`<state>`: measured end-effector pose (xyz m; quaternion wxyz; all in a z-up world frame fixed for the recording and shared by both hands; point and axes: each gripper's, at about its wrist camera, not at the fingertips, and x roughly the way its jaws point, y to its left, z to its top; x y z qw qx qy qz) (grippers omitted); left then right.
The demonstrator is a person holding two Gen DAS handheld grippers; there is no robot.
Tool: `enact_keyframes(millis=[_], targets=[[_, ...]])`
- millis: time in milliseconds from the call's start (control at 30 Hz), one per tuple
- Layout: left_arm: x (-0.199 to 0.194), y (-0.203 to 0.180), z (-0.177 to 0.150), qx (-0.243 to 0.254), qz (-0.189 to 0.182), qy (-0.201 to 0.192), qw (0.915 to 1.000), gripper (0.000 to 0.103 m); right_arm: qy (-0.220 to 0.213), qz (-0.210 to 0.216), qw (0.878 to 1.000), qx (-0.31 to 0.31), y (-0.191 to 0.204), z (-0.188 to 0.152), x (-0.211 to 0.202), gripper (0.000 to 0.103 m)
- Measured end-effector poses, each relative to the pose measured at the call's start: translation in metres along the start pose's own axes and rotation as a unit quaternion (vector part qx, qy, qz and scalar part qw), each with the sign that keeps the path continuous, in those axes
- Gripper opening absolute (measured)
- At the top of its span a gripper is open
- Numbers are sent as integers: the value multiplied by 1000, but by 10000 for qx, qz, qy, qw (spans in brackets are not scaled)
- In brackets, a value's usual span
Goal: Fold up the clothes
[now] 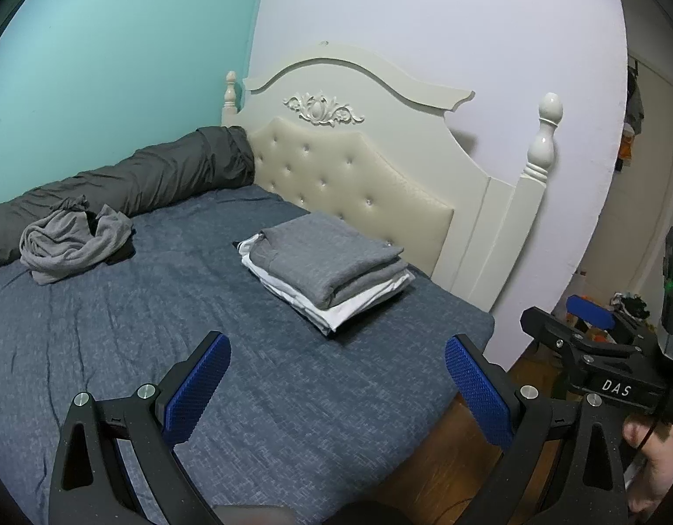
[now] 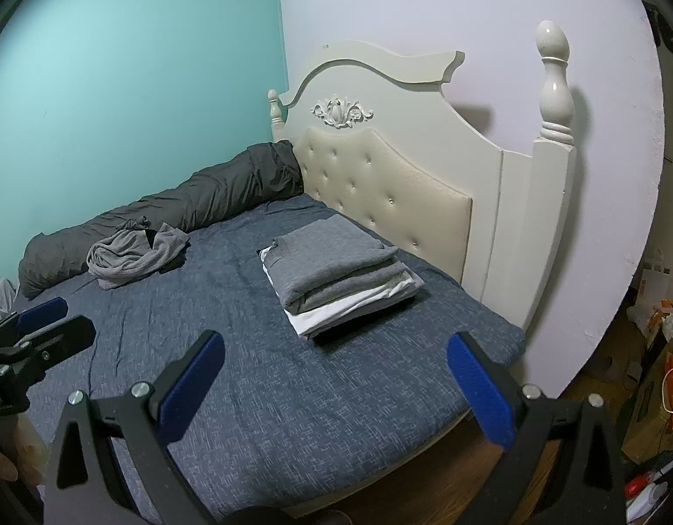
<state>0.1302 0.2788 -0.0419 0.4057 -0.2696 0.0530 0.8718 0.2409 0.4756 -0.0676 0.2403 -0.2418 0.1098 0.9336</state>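
Clothes, folded: stack (image 1: 325, 264) of grey and white garments on the blue bedspread (image 1: 117, 328), at 12 o'clock from the left gripper (image 1: 338, 387), near the tufted headboard (image 1: 358, 179).
Clothes, unfolded: crumpled grey garment (image 1: 71, 243) at 10 o'clock, touching the dark grey bolster (image 1: 130, 179) along the teal wall.
Left gripper: jaws spread wide, holding nothing, above the bedspread.
Right gripper (image 2: 336, 387): jaws spread wide, empty, over the bed's near edge; stack (image 2: 336, 269) at 12 o'clock.
Hand (image 1: 655, 459): partly visible at 4 o'clock, on the right gripper's handle.
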Motion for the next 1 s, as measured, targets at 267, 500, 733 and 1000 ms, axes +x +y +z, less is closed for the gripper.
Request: enact_keyframes(millis=[267,500,733,1000], targets=[[-1,2,-1,-9,69,-13,10000,101,25,17,10000,-2,0,-1,1,102],[-2,4,-2,-13,70,-20,10000,101,46,24,10000,-1,0,-2,3,102],[-2,5,-3,-16,71,-26,10000,101,65,30,10000,-3,1,-3,4,102],[-1,9,-5,-40,57,5,10000,101,86,18,10000,20,1,-5,4,102]])
